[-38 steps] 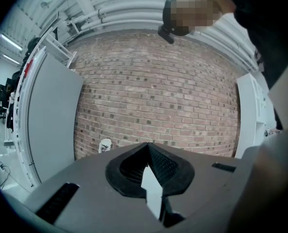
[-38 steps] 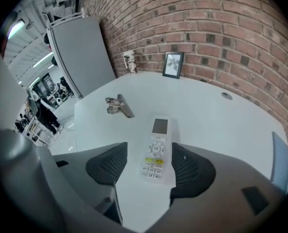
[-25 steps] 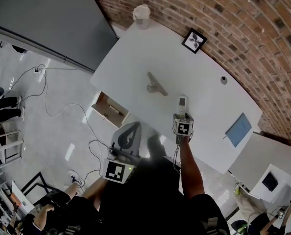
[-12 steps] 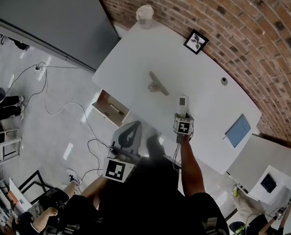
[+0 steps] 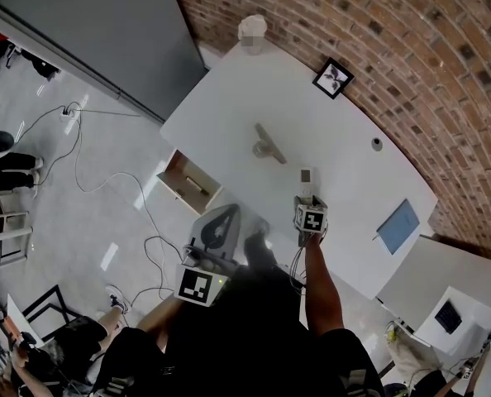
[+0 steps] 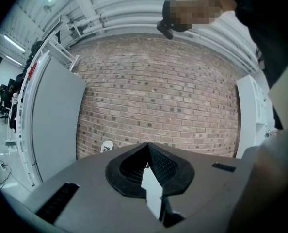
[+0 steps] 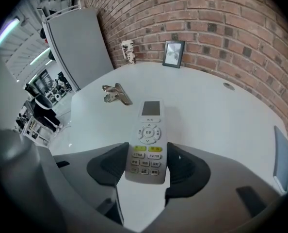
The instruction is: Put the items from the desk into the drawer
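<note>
Remote control (image 7: 147, 142): lies flat and face up on the white desk (image 5: 229, 106), near the person's edge, with its lower keypad end between the jaws of the right gripper (image 7: 148, 154).
Right gripper: pitched steeply down over the remote control. Its jaws stand wide and have just been closing. The pads (image 7: 110, 166) sit just beside the two long edges, and no squeeze shows yet.
Left gripper (image 6: 147, 152): clenched on nothing, jaw tips together, held roughly level off the desk's near edge.
Handling, remote control: judged light and rigid, a smooth plastic shell that could slide or twist out of a shallow pinch. It is not fragile, though the small screen at the far end is best left alone.
Where to hold: across the narrow width, on the long sides of the keypad half. A grip this near the tail leaves the screen end free to droop, so one closer to the middle would carry it more evenly.
Drawer (image 5: 169, 192): pulled open at the desk's left side, well apart from the remote control.
Count, remote controls: one.
Count, metal clips: one, the metal clip (image 5: 268, 144), just beyond the remote control.
Count, picture frames: one, the picture frame (image 5: 332, 78), by the brick wall.
Count, blue flat pads: one, the blue pad (image 5: 398, 226), at the right end.
Count, small round things: one, the round thing (image 5: 377, 144); too small to identify.
Count, pale cups: one, the pale cup (image 5: 251, 23), at the far corner.
Count, drawers: one.
Count, grippers: two.
</note>
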The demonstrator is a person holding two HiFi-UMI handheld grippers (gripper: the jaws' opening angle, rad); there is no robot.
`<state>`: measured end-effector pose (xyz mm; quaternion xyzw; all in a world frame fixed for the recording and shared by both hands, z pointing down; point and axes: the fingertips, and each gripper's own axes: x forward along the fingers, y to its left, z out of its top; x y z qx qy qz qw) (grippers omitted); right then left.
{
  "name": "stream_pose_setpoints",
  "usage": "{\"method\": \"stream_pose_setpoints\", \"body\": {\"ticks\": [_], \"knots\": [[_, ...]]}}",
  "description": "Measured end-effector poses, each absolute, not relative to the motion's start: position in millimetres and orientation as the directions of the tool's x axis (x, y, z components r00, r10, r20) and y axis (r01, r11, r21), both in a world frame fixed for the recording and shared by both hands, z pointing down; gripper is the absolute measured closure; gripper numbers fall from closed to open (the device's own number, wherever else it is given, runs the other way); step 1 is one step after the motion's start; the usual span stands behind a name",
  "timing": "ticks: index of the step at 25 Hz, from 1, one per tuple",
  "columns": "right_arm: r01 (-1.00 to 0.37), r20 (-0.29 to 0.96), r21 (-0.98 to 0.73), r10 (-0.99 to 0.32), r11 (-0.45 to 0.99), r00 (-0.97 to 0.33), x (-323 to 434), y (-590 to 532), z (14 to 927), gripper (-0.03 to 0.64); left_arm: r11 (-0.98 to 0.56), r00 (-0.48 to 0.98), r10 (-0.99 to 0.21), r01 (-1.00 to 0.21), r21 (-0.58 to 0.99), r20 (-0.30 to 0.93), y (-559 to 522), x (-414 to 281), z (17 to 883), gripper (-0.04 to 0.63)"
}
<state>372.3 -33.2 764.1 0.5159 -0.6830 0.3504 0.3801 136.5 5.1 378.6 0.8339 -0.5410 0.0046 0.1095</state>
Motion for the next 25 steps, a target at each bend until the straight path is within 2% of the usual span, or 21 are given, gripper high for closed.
{"method": "stream_pose_setpoints", "body": {"ticks": [12, 25], "knots": [[-0.930, 0.826, -0.110, -0.488, 0.352, -0.283, 347, -32, 721, 0.377, -0.303, 0.322, -0.941, -0.939, 0.166, 0.106, 27, 125, 371, 0.595], [-0.784, 0.764, -0.149, -0.433, 0.602, -0.478, 267, -26, 691, 0.377, -0.040, 0.059, -0.990, -0.988, 0.150, 0.128, 80, 82, 375, 0.595]]}}
